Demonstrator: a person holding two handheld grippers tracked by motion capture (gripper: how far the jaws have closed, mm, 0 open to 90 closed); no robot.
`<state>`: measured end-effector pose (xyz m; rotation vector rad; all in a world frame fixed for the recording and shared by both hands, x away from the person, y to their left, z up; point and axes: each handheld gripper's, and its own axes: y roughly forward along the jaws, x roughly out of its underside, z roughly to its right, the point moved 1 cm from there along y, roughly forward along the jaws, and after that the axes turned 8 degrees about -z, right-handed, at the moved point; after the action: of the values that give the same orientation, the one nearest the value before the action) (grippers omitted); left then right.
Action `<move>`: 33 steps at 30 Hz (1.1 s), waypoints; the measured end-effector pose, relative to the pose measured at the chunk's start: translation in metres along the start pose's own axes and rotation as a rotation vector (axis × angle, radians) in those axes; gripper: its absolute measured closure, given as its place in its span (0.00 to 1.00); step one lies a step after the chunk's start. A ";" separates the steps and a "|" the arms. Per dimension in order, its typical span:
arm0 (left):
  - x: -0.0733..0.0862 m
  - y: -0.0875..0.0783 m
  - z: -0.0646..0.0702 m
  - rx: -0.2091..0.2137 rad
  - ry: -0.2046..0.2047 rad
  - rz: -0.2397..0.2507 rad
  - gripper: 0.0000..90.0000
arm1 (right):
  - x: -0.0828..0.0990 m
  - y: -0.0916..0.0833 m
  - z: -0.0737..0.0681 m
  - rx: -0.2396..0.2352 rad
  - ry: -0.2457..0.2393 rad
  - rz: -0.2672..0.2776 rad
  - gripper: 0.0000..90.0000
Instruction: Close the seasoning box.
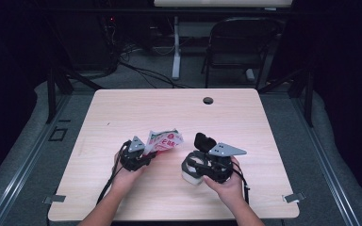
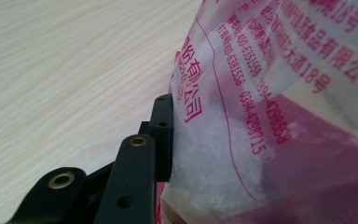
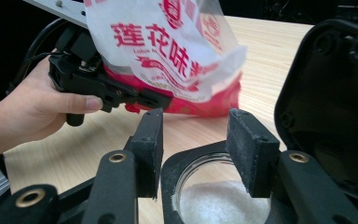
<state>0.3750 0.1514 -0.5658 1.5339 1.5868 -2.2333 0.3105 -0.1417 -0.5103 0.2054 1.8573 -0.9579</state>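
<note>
A clear bag (image 1: pixel 165 140) printed in red and white, with white granules in it, hangs tilted above the table. My left gripper (image 1: pixel 150 153) is shut on its lower end. One black finger (image 2: pixel 161 135) presses against the bag (image 2: pixel 270 116); the other is hidden behind it. To the right stands a small jar (image 1: pixel 191 175) with a black rim and its black flip lid (image 1: pixel 204 141) swung up. My right gripper (image 3: pixel 196 149) is open just above the jar's mouth (image 3: pixel 168 182), with nothing between its pads. White granules (image 3: pixel 219 200) lie inside. The bag (image 3: pixel 168 51) hangs beyond the jar.
The light wooden table (image 1: pixel 169 108) has a cable hole (image 1: pixel 208 100) near its far edge. A dark folding chair (image 1: pixel 240 42) and a white desk leg (image 1: pixel 176 52) stand on the floor behind it. Cables trail from both grippers toward the front edge.
</note>
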 end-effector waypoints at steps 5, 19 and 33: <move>0.001 -0.007 -0.009 -0.032 -0.042 0.014 0.80 | 0.000 -0.001 0.002 0.007 0.017 0.020 0.61; 0.010 -0.026 -0.042 -0.151 -0.177 0.032 0.80 | 0.000 -0.001 0.003 0.018 0.029 0.020 0.58; 0.022 -0.033 -0.065 -0.248 -0.251 0.011 0.80 | 0.000 -0.001 0.003 0.024 0.024 0.011 0.58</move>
<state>0.3918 0.2249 -0.5586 1.1482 1.6942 -2.0328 0.3120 -0.1448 -0.5106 0.2425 1.8658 -0.9748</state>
